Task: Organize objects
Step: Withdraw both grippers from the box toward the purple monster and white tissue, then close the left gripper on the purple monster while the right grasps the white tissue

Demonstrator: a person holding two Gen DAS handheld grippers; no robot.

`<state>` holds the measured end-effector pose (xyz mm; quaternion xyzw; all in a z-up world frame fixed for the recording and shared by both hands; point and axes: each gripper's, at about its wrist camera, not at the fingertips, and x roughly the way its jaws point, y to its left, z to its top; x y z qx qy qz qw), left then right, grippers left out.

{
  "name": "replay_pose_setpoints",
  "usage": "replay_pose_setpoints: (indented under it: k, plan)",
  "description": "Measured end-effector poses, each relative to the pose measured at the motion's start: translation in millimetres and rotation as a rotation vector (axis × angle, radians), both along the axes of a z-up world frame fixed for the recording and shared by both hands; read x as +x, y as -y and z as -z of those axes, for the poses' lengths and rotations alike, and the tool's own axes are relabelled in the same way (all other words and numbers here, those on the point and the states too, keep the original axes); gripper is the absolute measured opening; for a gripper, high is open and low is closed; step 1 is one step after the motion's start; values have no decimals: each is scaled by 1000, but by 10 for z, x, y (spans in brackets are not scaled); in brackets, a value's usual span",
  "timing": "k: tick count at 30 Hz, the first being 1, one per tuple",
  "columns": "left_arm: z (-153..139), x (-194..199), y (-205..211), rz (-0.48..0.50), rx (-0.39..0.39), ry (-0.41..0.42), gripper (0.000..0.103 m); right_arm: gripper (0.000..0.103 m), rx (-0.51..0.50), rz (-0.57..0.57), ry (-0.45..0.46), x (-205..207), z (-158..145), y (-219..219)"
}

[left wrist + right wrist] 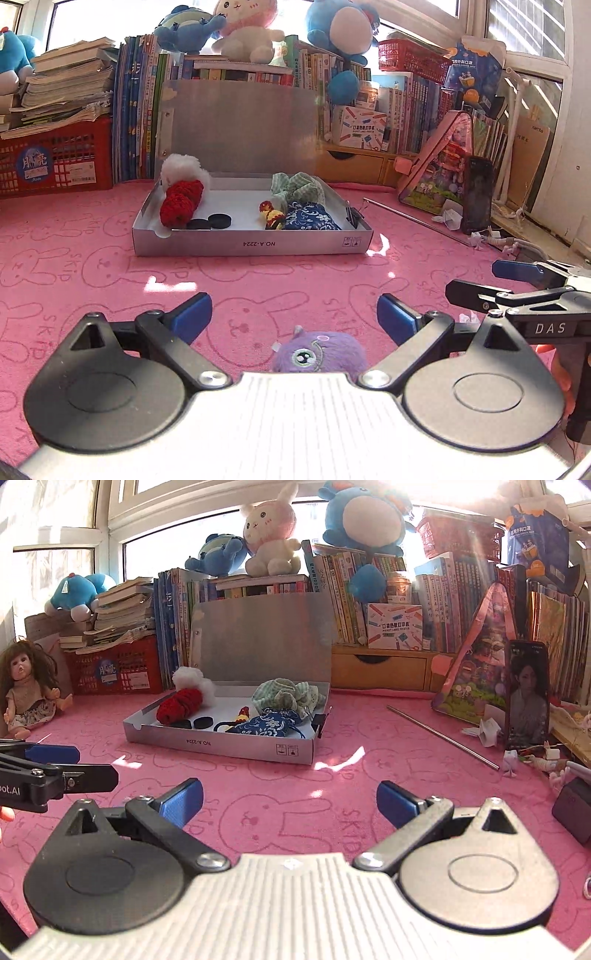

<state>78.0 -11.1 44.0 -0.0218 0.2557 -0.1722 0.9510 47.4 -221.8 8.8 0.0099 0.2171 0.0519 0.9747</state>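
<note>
Purple plush toy (318, 352) is sitting on the pink mat (92, 266), right between the left gripper (294, 318) fingers, which are spread wide and not gripping it. Right gripper (290, 802) is wide open too, holding nothing. Further back is the grey box (255, 246) with a red knit thing (181, 203) and blue pouch (310, 218) inside.

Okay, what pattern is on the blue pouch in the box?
White flowers on dark blue fabric; the blue pouch shows best in the right wrist view.
</note>
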Motion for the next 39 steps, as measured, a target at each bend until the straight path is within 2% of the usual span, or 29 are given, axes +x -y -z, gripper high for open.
replay_pose_setpoints:
  k: [6, 16, 27, 39]
  plan:
    - [200, 0, 77, 7, 0, -57, 98, 103, 4, 50, -12, -132, 220, 15]
    - [369, 81, 171, 10, 4, -109, 98, 103, -19, 90, -51, -229, 506, 18]
    - [449, 123, 209, -9, 10, -125, 98, 103, -70, 121, -58, -240, 514, -61]
    - [472, 116, 247, -14, 38, -108, 99, 103, -52, 135, -89, -277, 574, -95]
